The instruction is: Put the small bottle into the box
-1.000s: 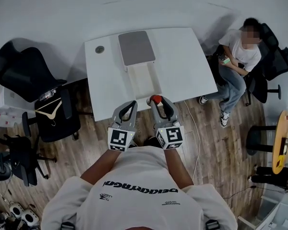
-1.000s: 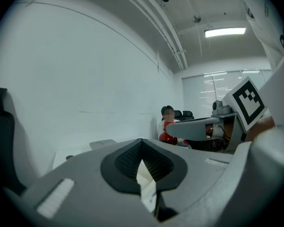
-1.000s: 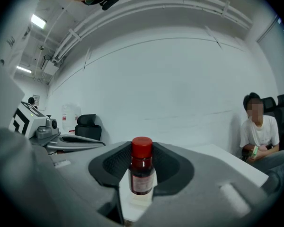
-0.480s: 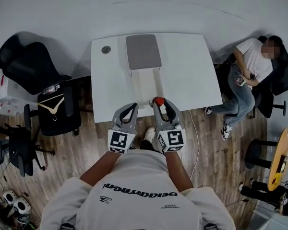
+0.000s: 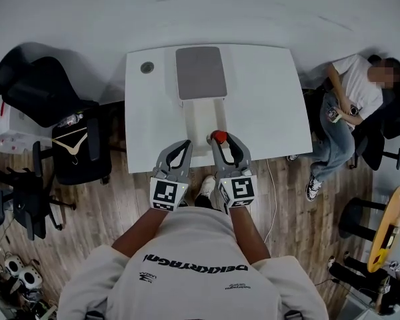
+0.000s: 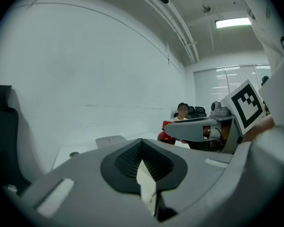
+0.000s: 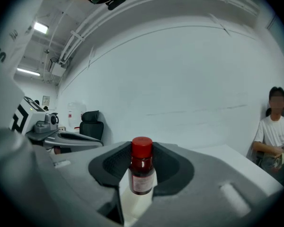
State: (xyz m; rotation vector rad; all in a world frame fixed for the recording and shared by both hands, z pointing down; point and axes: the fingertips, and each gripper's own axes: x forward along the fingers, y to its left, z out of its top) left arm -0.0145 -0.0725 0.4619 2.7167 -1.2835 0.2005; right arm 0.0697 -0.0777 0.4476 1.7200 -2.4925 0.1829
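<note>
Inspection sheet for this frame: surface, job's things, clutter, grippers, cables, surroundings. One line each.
Surface: white table, mostly bare.
Job's things: small bottle with a red cap, upright in the right gripper, by the near end of the white box. The box is open, its grey lid lying at the far side.
Clutter: one small round disc at the table's far left corner; nothing else seen.
Grippers: right gripper closed on the bottle. Left gripper has its jaws together with nothing between them.
Cables: one thin white cable on the wooden floor.
Surroundings: black chairs on the left, seated person on the right.
</note>
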